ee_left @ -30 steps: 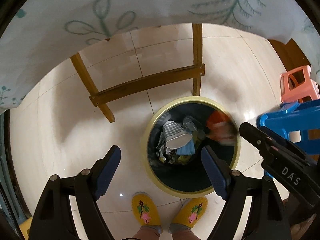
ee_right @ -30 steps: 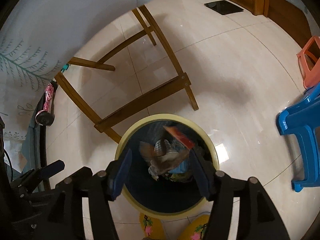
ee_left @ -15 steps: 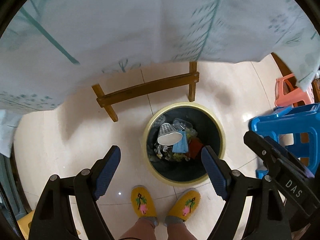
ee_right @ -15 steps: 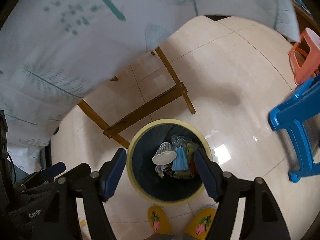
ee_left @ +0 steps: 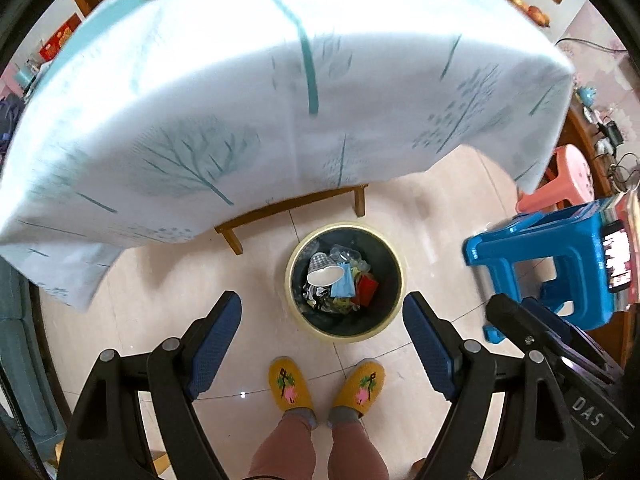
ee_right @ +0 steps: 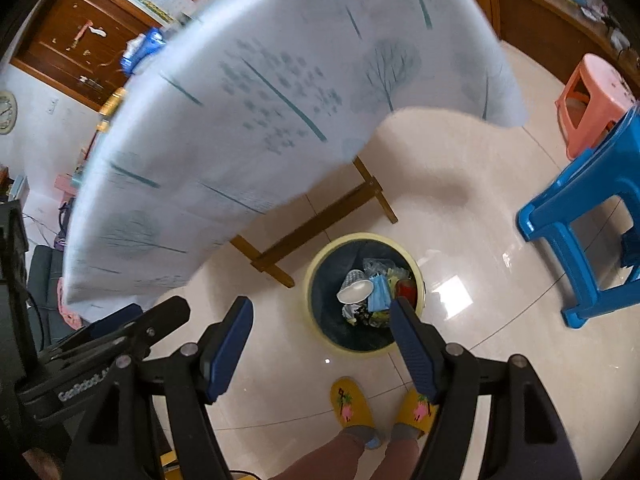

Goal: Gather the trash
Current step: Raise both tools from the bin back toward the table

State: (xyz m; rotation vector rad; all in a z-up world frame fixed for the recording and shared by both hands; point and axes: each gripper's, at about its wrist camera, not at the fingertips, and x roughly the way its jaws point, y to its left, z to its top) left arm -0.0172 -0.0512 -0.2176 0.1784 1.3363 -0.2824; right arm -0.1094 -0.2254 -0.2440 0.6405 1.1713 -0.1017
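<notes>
- Left wrist view: the left tongs [ee_left: 322,336] hang released and empty, high over the round cream-rimmed dark trash bin [ee_left: 394,312] on the floor beside the cloth-covered desk [ee_left: 280,92]. Next, clear that cloth edge before seeking more litter.
- Right wrist view: the right tongs [ee_right: 322,340] have just been opening and hold nothing. The bin's mouth faces straight up, its long axis vertical; the checked paper cup [ee_right: 354,288] lies tipped inside.

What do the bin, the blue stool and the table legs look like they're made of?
Bin: looks like plastic, with a pale yellow rim and a dark inside, possibly a liner. Blue stool: moulded plastic, glossy, with one-piece ribbed legs. Table legs: wood, brown and smooth, with bolted joints; varnish is likely but uncertain.
</notes>
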